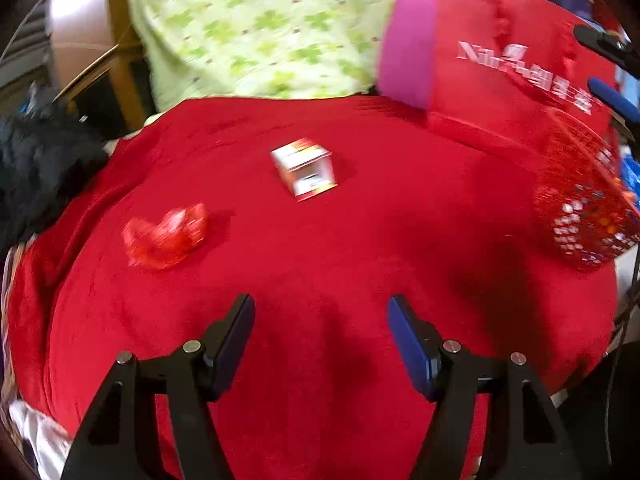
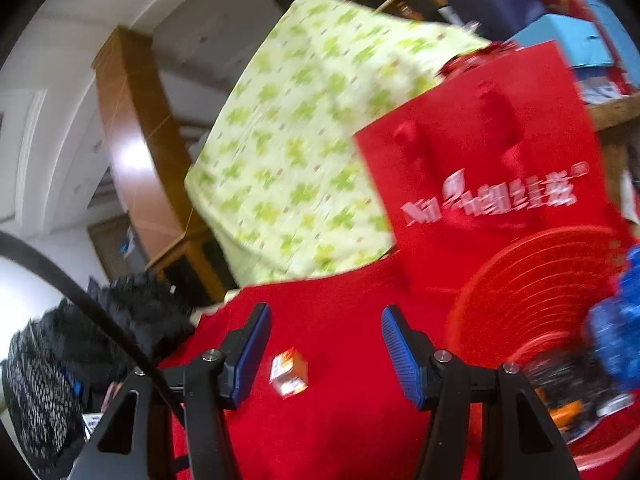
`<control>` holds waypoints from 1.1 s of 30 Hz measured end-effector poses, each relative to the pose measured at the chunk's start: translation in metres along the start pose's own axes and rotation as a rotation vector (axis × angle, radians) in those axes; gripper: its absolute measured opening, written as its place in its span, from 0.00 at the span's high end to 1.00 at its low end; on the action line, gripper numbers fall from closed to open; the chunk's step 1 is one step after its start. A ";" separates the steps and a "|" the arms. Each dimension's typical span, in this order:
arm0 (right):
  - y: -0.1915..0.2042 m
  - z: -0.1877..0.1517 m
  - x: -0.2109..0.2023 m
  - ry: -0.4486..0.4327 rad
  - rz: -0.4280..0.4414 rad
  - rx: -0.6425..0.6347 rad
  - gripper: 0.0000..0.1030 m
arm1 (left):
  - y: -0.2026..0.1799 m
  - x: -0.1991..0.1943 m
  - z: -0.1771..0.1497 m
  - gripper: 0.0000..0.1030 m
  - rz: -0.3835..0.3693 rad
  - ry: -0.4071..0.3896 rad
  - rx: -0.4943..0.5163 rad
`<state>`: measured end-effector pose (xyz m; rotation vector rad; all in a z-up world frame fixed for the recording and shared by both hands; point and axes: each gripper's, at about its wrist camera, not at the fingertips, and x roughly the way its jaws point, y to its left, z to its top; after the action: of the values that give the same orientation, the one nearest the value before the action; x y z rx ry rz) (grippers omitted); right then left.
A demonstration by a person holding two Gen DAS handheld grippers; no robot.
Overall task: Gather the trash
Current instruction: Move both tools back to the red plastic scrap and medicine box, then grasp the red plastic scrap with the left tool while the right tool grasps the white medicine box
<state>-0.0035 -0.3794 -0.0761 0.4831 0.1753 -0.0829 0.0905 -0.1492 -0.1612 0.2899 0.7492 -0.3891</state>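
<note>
A small white and red carton (image 1: 305, 169) lies in the middle of the red blanket (image 1: 320, 264). A crumpled red wrapper (image 1: 166, 235) lies to its left. My left gripper (image 1: 321, 322) is open and empty, hovering above the blanket in front of both. A red mesh basket (image 1: 582, 204) with trash in it stands at the right. In the right wrist view the right gripper (image 2: 326, 332) is open and empty, the carton (image 2: 289, 372) shows between its fingers, and the basket (image 2: 536, 300) with crumpled blue trash (image 2: 618, 320) is at the right.
A red paper bag with white lettering (image 1: 508, 64) stands behind the basket. A green patterned cloth (image 1: 256, 28) hangs at the back. A black furry garment (image 1: 36, 168) lies at the left. A wooden frame (image 2: 132, 152) stands behind.
</note>
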 end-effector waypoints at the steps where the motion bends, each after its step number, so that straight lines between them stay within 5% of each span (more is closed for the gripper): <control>1: 0.009 -0.006 0.010 0.028 0.005 -0.016 0.41 | 0.008 0.001 -0.002 0.32 0.011 0.001 -0.012; 20: 0.094 -0.087 0.172 0.398 0.009 -0.253 0.35 | 0.160 0.045 -0.008 0.32 0.158 -0.024 -0.271; 26: 0.094 -0.098 0.244 0.494 -0.032 -0.285 0.35 | 0.187 0.071 0.021 0.27 0.104 -0.036 -0.305; 33: 0.090 -0.113 0.298 0.564 -0.041 -0.267 0.32 | 0.175 0.126 0.042 0.26 0.027 0.031 -0.263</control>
<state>0.2831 -0.2581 -0.1890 0.2252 0.7395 0.0390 0.2769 -0.0396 -0.2009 0.0588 0.8170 -0.2575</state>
